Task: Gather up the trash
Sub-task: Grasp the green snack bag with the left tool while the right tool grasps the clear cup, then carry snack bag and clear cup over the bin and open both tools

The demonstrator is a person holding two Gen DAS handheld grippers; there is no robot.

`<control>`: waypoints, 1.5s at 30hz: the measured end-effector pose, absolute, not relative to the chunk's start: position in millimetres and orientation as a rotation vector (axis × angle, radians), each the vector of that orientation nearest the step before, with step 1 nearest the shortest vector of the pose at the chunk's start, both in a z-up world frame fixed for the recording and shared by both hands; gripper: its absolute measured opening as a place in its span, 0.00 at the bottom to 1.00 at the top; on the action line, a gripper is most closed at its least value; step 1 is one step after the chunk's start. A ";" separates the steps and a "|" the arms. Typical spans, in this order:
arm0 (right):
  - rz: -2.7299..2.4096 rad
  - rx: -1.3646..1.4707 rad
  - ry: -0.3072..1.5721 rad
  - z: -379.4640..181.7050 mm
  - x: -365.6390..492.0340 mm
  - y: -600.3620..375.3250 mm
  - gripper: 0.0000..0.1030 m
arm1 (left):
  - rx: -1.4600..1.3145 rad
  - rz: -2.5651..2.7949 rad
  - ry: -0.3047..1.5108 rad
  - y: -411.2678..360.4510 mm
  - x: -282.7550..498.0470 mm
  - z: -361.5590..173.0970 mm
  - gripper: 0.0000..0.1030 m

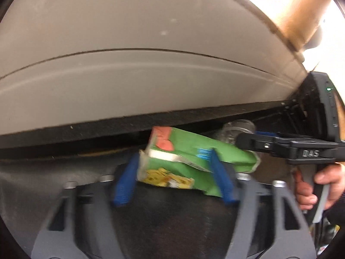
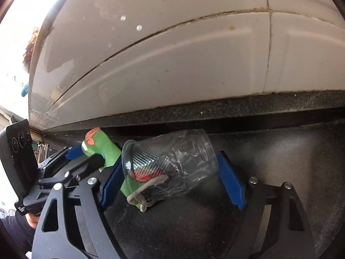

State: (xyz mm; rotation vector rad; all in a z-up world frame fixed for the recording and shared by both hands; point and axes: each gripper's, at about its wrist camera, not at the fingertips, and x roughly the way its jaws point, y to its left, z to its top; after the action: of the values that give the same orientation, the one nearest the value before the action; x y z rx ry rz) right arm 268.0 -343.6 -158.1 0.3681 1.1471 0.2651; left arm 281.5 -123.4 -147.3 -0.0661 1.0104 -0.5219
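Observation:
A crumpled green drink carton (image 1: 183,151) lies on the dark counter (image 1: 43,177) between the blue fingers (image 1: 125,183) of my left gripper (image 1: 173,172), and both pads press its sides. To its right lies a clear plastic cup (image 2: 172,159) on its side, with something red and a beige strip inside. My right gripper (image 2: 170,179) has it between its blue fingers (image 2: 230,181), touching rim and base. The left wrist view shows the cup (image 1: 237,127) behind the right gripper (image 1: 258,144). The carton (image 2: 101,149) and the left gripper (image 2: 86,157) appear at the left of the right wrist view.
A white tiled wall (image 2: 172,64) rises right behind the counter, above a dark speckled ledge (image 2: 237,105). A person's hand (image 1: 323,179) holds the right gripper's handle. A phone (image 2: 19,155) is mounted on the left gripper. Bare dark counter (image 2: 291,151) lies to the right.

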 end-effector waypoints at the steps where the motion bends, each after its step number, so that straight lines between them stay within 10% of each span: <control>1: 0.266 0.355 1.145 -155.9 261.9 -342.5 0.75 | -0.060 -0.526 1.014 -122.8 277.5 -144.7 0.49; 3: 0.251 0.329 1.137 -151.0 256.0 -342.7 0.75 | -0.078 -0.538 1.011 -118.9 271.0 -139.2 0.30; 12: 0.185 0.229 1.089 -115.6 187.7 -335.4 0.71 | -0.114 -0.552 0.987 -102.6 207.0 -103.2 0.09; 45: 0.778 -0.133 1.033 -36.2 27.7 -56.0 0.71 | -0.174 0.184 0.868 122.0 -62.0 -0.2 0.04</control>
State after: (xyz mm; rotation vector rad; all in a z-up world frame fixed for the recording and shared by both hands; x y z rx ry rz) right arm 27.7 -56.0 -36.2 -0.1330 1.0333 0.7781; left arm -62.0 122.0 -0.2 -0.1738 0.8681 0.1840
